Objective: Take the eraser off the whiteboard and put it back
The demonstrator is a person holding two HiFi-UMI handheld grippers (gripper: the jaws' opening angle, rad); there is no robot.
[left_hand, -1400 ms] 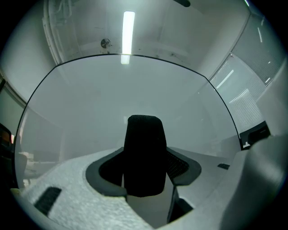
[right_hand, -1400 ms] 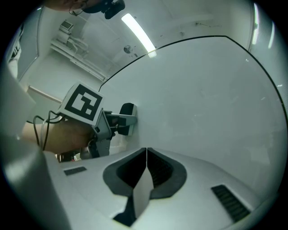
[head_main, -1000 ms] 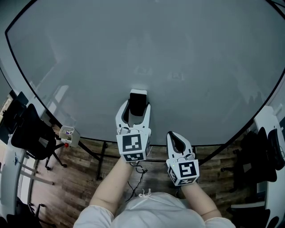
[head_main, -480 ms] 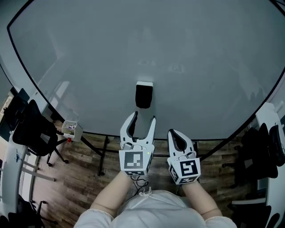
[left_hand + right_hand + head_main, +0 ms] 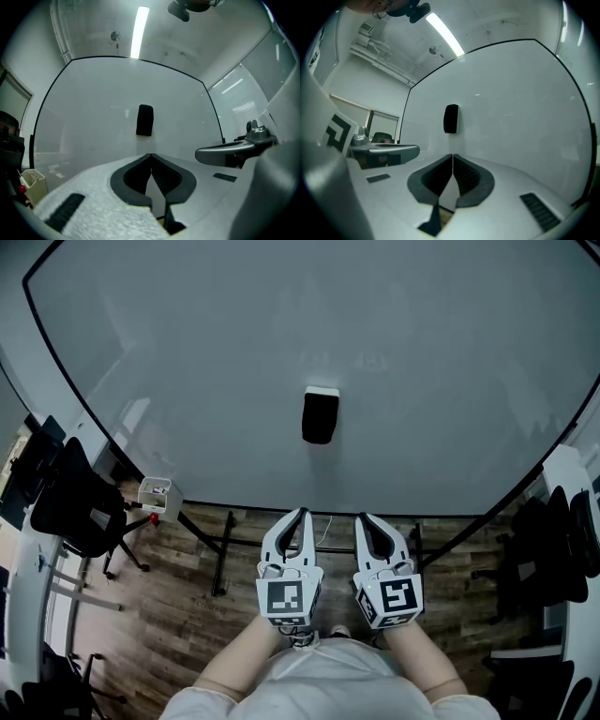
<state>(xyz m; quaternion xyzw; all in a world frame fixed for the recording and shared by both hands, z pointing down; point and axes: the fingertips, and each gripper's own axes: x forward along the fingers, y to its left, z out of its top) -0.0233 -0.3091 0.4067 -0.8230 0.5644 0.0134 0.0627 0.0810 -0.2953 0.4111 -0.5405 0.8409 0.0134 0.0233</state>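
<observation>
Both of my tools are empty. The left hand-held gripper [image 5: 298,517] has just been closing its jaws with nothing between them, and now they meet; the right hand-held gripper [image 5: 367,521] is clenched on nothing too. The eraser [image 5: 321,415] sticks upright on the whiteboard [image 5: 187,352], midway between its side edges and above its lower edge, well apart from both. I judge the job finished, with nothing left.

light: ceiling strip lamp [image 5: 139,28], even, dim | glare: soft on whiteboard [image 5: 281,352] | edges: fisheye-bent, dark corners
</observation>
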